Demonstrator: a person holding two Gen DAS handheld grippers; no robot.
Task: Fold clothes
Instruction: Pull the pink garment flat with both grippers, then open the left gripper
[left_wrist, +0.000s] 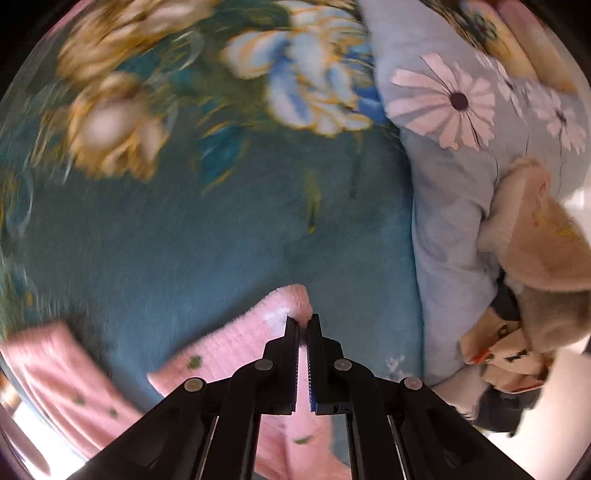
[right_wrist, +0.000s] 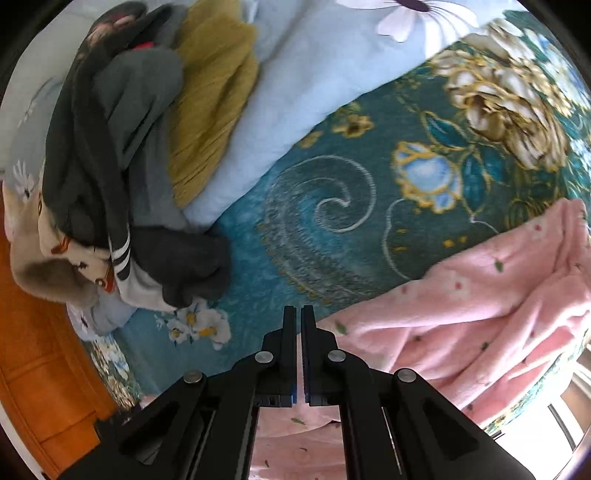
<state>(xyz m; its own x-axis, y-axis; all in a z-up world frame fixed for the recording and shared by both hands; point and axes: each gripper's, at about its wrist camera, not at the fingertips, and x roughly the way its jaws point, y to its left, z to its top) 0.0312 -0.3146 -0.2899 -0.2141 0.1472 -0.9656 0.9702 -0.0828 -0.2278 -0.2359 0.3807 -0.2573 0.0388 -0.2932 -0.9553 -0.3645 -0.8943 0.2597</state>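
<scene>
A fluffy pink garment (left_wrist: 236, 339) with small green specks lies on the teal floral bedspread (left_wrist: 229, 236). My left gripper (left_wrist: 303, 320) is shut on a corner of the pink garment and holds it just above the bed. In the right wrist view the same pink garment (right_wrist: 480, 306) spreads at the right and runs under the tool. My right gripper (right_wrist: 298, 310) has its jaws closed; pink cloth shows below them, but no cloth is visible at the tips.
A light blue daisy-print duvet (left_wrist: 450, 192) lies along the bed's side. A pile of clothes (right_wrist: 122, 177) in grey, black, mustard and cream sits on it, also in the left wrist view (left_wrist: 532, 280). An orange wooden bed frame (right_wrist: 44, 354) is at the left.
</scene>
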